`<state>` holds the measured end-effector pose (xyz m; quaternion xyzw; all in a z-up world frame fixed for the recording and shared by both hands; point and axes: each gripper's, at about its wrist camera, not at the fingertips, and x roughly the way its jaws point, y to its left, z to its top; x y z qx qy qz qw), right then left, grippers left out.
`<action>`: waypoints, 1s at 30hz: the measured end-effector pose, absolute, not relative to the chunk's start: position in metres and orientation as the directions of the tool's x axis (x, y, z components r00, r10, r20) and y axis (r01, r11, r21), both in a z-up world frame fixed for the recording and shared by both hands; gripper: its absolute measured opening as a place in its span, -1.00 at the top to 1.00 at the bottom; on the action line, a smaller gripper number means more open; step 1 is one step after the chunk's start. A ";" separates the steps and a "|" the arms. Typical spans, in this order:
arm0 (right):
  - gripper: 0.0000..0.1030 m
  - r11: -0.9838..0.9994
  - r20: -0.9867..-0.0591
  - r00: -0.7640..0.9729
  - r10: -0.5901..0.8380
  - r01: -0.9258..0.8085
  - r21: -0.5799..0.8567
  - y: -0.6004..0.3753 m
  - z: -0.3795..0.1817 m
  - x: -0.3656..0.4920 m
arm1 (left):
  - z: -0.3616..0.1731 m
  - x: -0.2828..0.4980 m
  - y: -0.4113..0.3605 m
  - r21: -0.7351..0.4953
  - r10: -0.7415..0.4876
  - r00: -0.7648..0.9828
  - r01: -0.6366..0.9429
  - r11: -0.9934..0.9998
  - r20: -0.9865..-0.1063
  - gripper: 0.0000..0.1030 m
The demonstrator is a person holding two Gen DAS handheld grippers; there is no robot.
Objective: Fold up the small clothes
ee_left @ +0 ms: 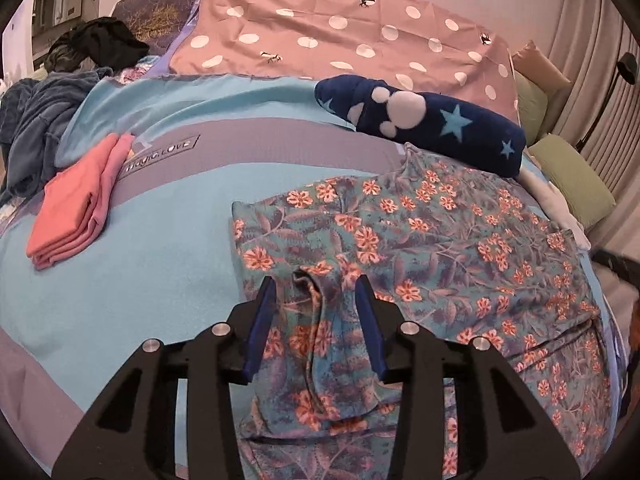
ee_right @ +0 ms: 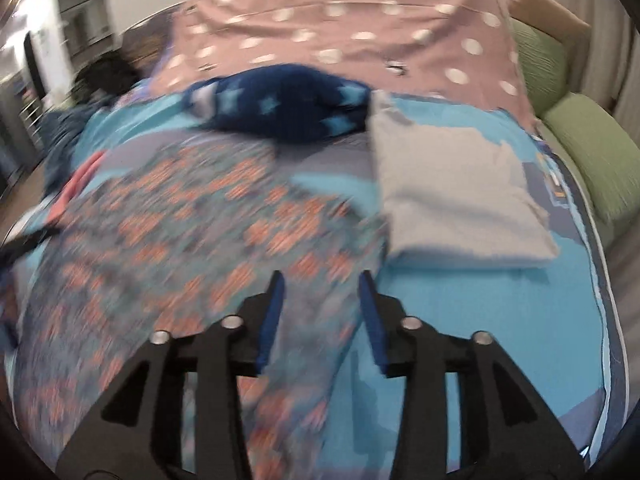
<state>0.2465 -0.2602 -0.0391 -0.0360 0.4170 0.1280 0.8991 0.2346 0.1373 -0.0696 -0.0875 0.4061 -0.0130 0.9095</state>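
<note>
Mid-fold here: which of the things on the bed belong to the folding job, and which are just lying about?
Job:
floral garment, spread out, a fold of it between the open left gripper
right gripper, open over its edge
folded pink garment
folded pale towel

Lying about:
star-print plush
polka-dot pillowcase
green cushions
dark clothes heap, purpose unclear

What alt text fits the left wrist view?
The open left gripper straddles a raised fold of the floral garment spread on the blue bed cover. A folded pink garment lies at left.
</note>
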 end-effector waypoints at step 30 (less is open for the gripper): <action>-0.09 0.976 -0.745 0.644 0.174 -0.213 0.044 -0.264 -0.051 0.147 | -0.067 0.189 0.111 -0.191 -0.193 0.600 0.067 0.979 -0.776 0.82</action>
